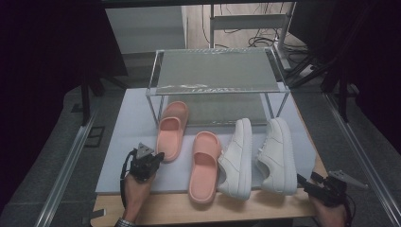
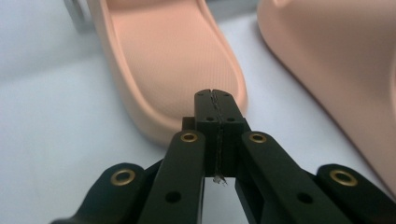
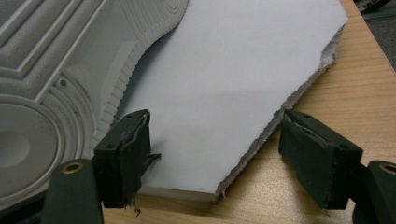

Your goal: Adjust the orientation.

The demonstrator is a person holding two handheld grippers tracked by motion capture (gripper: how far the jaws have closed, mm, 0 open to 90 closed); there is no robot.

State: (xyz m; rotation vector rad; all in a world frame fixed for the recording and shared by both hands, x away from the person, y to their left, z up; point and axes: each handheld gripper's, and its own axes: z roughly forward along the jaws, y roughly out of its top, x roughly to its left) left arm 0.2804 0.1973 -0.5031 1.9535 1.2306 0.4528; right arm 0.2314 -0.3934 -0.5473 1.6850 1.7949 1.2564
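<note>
- The left gripper (image 1: 156, 156) is seen with its jaws pressed together and nothing between them; its tip is held at the heel rim of the left slipper (image 1: 171, 130), though contact cannot be told.
- The right gripper (image 1: 302, 182) is held with its jaws spread wide, over the near right corner of the white mat (image 1: 127, 142), just beside the right sneaker (image 1: 279, 156).
- The left slipper is laid on the mat, its toe under the shelf (image 1: 213, 71).
- The right slipper (image 1: 204, 165) is placed beside it, then the left sneaker (image 1: 236, 158).
- The mat is laid on the wooden table (image 1: 265, 208).
</note>
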